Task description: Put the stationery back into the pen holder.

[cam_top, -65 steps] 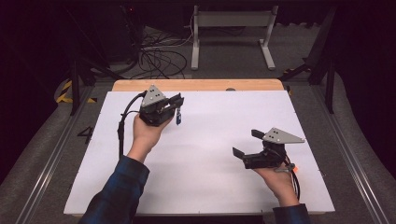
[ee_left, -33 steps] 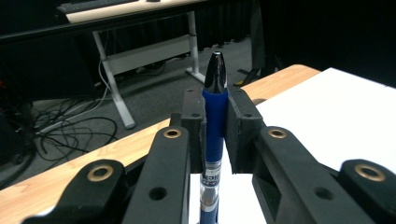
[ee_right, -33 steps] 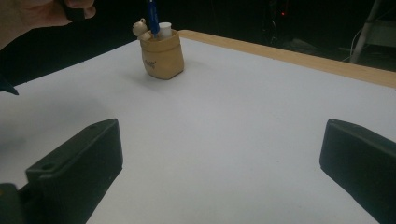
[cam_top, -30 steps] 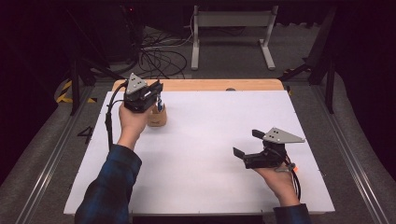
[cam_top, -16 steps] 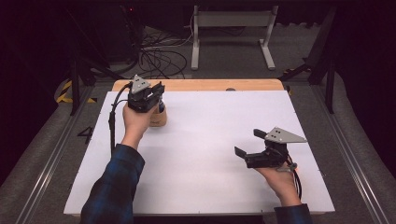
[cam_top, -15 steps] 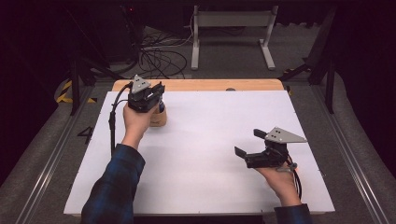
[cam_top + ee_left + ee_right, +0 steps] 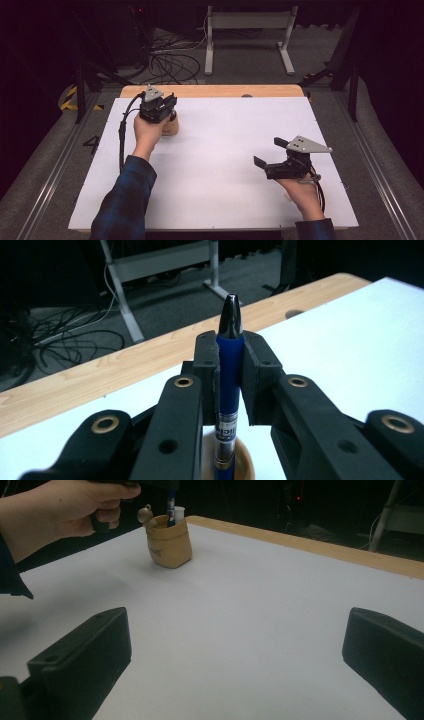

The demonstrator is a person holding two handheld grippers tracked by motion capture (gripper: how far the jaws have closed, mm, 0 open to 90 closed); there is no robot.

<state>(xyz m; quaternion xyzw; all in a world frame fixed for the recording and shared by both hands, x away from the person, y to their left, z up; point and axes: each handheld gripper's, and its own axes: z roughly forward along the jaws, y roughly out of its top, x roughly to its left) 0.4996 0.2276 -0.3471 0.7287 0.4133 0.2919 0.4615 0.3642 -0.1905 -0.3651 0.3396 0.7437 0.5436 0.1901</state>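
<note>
The left gripper [image 7: 159, 107] sits at the upper left of the high view, directly over a small tan pen holder [image 7: 170, 126] near the far left corner of the white table [image 7: 225, 165]. Its jaws are clamped tight on a blue pen [image 7: 229, 390], held upright with the black tip pointing up past the pads and the lower end already inside the holder's mouth, at the bottom centre of the left gripper view. That vertical hold suits the job: the pen can slide straight down into the narrow opening without catching the rim.

In the right gripper view the holder [image 7: 169, 542] stands at the upper left, and the pen [image 7: 171, 504] rises from it beside a white, tube-like item [image 7: 179, 514] and a small rounded tan knob [image 7: 145, 515]; what those two are is hard to tell in this dim view. They crowd the opening, so the pen has little room.

The right gripper [image 7: 272, 159] rests at the lower right of the high view, jaws spread wide with nothing between them, well apart from the holder.
</note>
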